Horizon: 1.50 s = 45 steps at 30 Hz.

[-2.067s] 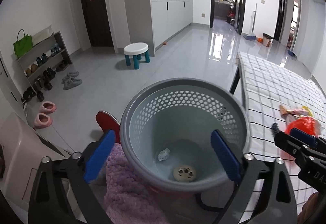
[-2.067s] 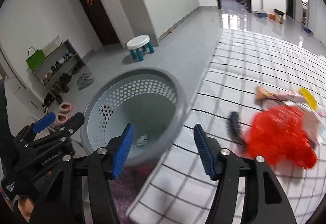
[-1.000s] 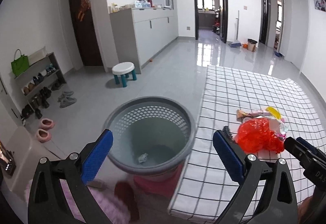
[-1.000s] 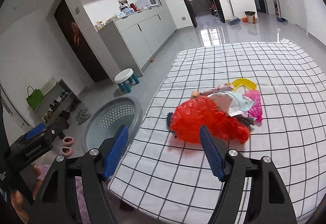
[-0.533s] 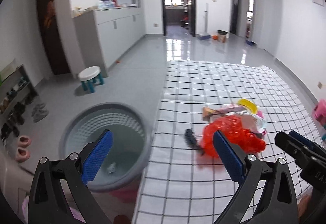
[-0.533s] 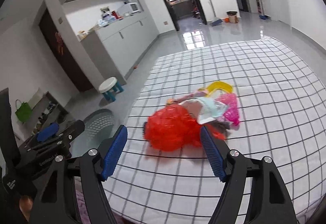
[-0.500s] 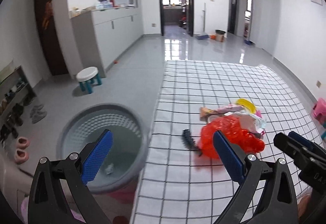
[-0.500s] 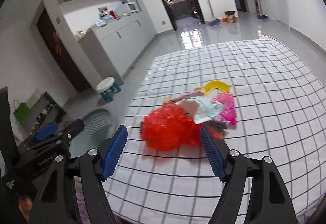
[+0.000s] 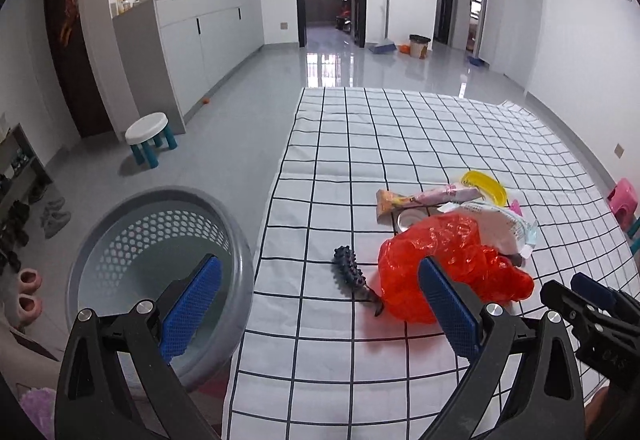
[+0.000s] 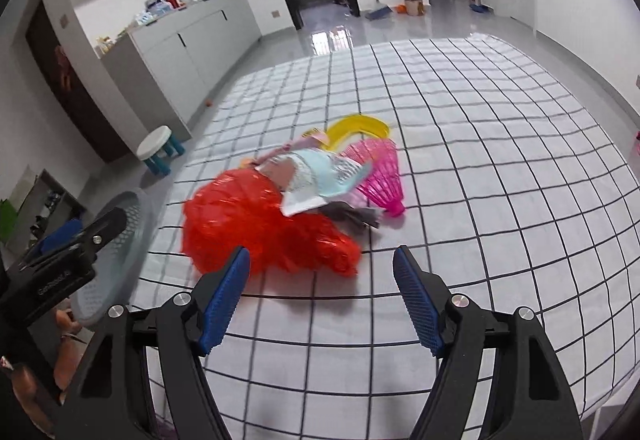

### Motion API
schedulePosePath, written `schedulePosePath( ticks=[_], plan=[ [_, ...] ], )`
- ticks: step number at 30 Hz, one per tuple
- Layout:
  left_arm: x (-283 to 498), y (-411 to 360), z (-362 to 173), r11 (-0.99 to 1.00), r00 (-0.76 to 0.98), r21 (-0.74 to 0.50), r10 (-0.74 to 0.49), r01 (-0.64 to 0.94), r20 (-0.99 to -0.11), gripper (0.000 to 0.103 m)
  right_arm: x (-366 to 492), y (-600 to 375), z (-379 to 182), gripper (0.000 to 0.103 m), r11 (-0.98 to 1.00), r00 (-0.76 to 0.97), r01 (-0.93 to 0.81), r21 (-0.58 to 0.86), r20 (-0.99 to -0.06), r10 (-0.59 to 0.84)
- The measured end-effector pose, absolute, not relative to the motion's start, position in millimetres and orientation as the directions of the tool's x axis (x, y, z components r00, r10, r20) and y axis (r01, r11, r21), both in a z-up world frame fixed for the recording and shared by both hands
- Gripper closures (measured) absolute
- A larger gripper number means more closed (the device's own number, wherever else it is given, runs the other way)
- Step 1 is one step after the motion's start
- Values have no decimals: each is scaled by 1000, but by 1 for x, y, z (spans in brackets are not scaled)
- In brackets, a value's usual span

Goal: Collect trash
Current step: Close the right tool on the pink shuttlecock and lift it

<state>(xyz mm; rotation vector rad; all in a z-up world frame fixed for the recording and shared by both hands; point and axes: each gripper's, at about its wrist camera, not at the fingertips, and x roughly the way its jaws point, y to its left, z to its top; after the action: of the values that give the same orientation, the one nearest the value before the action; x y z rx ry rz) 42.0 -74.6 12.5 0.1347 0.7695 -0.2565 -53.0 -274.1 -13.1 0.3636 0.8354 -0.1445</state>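
A: What is the biggest thing here?

B: The checked cloth (image 9: 360, 144) is lying flat and filling the right side. Next biggest is the gray basket (image 9: 240, 264), sitting on the floor at about 8 o'clock in the left view, just beside the cloth's edge.

A: Where is the trash?

B: It is lying in a pile on the cloth at about 3 o'clock. The red bag (image 9: 452, 260) is the biggest bit. A pale wrapper (image 10: 316, 180) is resting on top of it. A pink net cup (image 10: 380, 176) and a yellow ring (image 9: 484, 188) are touching the back of the pile. A little black spiky thing (image 9: 350, 272) is lying just beside the bag.

A: Are the grabbers holding anything?

B: No. The left gripper (image 9: 320, 312) is wide apart and empty. The right gripper (image 10: 322, 304) is wide apart too, pointing at the red bag.

A: What could go wrong?

B: I think the bag is slippery and crinkly. A pinch on a loose fold could slip off. Lifting it could also tip the wrapper onto the floor.
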Motion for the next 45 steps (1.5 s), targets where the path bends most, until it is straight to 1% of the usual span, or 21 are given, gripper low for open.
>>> schedulePosePath(
  ticks=[8, 13, 18, 26, 34, 36, 38, 40, 41, 45],
  plan=[
    [48, -75, -5, 962, 674, 56, -146, 268, -724, 6, -42, -296, -22, 32, 918, 643, 324, 230, -765, -35],
    [52, -77, -16, 963, 659, 63, -131, 262, -741, 6, -25, -319, -40, 32, 912, 601, 371, 176, -794, -91],
    [52, -80, -20, 962, 654, 66, -130, 266, -745, 6, -3, -331, -54, 32, 914, 578, 356, 196, -814, -51],
    [53, -82, -26, 959, 643, 57, -140, 277, -753, 6, 28, -332, -60, 32, 932, 548, 343, 117, -831, -97],
    [53, -80, -26, 960, 641, 52, -143, 274, -754, 6, 48, -326, -63, 33, 948, 548, 305, 90, -831, -98],
    [51, -81, -25, 959, 641, 54, -143, 277, -754, 6, 50, -323, -64, 41, 951, 548, 296, 87, -831, -95],
    [50, -81, -25, 958, 640, 53, -147, 282, -754, 6, 51, -320, -66, 56, 952, 545, 295, 83, -833, -96],
    [49, -81, -25, 958, 639, 50, -150, 284, -755, 6, 51, -318, -67, 65, 952, 538, 294, 85, -838, -91],
    [50, -81, -25, 957, 638, 49, -152, 285, -755, 6, 50, -317, -68, 67, 952, 539, 293, 90, -838, -87],
    [48, -82, -25, 953, 631, 39, -167, 299, -758, 6, 40, -319, -63, 67, 945, 559, 307, 115, -825, -81]
  ],
)
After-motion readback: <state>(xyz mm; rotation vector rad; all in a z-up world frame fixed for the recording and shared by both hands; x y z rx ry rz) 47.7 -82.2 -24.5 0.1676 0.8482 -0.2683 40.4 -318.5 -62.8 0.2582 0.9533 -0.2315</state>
